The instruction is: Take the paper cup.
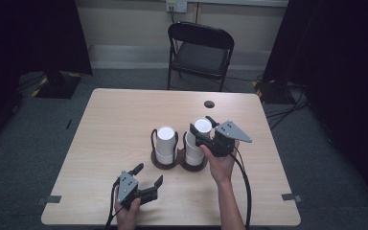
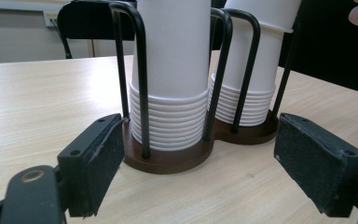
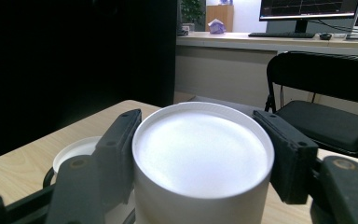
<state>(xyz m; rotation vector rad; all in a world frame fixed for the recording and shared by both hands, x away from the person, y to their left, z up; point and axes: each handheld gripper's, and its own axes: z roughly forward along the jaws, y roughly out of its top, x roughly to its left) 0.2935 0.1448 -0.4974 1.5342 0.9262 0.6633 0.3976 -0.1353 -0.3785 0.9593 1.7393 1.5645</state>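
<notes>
A brown double cup holder with black wire loops stands mid-table. Two stacks of upside-down white paper cups fill it: the left stack and the right stack. My right gripper is shut on the top cup of the right stack, one jaw pressed on each side near its upturned bottom. That cup sits slightly raised and offset on the stack. My left gripper is open near the table's front edge, facing the holder base with nothing between its jaws.
A black folding chair stands behind the table's far edge. A small dark round hole marks the tabletop at the far right. Dark curtains flank the room. A desk with monitors lies beyond the chair.
</notes>
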